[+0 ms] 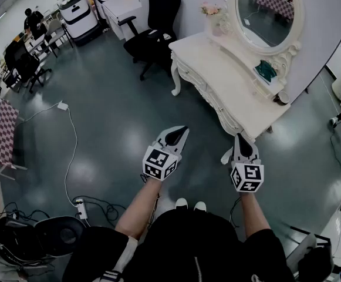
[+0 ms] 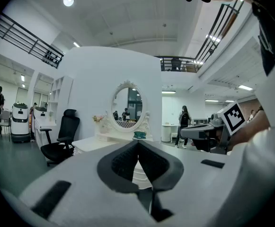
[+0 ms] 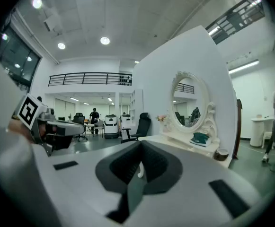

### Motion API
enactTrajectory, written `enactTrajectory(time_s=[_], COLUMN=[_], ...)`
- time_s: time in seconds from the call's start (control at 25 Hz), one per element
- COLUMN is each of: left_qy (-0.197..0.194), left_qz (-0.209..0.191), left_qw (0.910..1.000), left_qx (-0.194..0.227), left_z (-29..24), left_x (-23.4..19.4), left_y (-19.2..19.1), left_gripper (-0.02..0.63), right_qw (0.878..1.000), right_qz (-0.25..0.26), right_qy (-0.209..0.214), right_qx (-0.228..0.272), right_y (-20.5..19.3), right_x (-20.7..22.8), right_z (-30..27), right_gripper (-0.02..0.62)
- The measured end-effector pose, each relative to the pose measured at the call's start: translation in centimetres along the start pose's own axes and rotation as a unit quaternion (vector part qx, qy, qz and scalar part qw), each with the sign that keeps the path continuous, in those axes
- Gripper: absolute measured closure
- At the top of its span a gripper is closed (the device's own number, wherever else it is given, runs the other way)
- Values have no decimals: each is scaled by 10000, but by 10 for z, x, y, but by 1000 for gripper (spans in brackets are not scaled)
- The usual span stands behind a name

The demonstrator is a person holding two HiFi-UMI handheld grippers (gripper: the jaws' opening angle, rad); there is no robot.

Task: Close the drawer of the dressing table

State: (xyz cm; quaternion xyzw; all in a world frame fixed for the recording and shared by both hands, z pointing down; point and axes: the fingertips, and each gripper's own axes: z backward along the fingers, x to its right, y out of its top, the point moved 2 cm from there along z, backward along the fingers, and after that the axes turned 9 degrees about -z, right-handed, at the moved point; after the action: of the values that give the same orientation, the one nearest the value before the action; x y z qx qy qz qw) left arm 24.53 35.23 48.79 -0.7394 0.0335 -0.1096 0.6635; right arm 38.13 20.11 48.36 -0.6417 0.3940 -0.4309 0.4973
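The white dressing table [image 1: 229, 81] with its oval mirror [image 1: 269, 10] stands at the upper right of the head view. Its carved drawer front [image 1: 208, 96] faces me, and no drawer visibly sticks out. My left gripper [image 1: 182, 131] is held over the floor short of the table, jaws shut on nothing. My right gripper [image 1: 241, 137] hovers near the table's front right corner, also shut and empty. The left gripper view looks past its closed jaws [image 2: 138, 145] at the table [image 2: 104, 143] and the right gripper [image 2: 208, 132]. The right gripper view shows its closed jaws [image 3: 139, 149] and the table [image 3: 184, 143].
A black office chair [image 1: 155, 22] stands left of the table. On the tabletop lie a green item [image 1: 267, 70], flowers [image 1: 211, 9] and a small brown bowl [image 1: 282, 97]. A cable and power strip [image 1: 80, 207] lie on the floor at my left. My shoes [image 1: 191, 205] are below the grippers.
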Motion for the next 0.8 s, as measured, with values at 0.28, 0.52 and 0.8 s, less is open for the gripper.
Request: enactTrajectory(time_s=[0.28, 0.52, 0.8], left_qy=[-26, -79, -114], left_qz=[12, -18, -40], left_qw=[10000, 10000, 9999], left_qx=[24, 9, -40], left_z=[6, 8, 5], left_x=[-2, -17, -35], left_y=[-5, -14, -22], left_gripper=[601, 601, 601], right_qw=[9999, 9998, 9995], right_qz=[-67, -138, -308], right_qy=[-55, -89, -113], right_qx=[57, 88, 15], right_y=[-6, -11, -21], right_x=[-5, -14, -21], right_z=[-1, -12, -28], right_gripper=[595, 594, 594])
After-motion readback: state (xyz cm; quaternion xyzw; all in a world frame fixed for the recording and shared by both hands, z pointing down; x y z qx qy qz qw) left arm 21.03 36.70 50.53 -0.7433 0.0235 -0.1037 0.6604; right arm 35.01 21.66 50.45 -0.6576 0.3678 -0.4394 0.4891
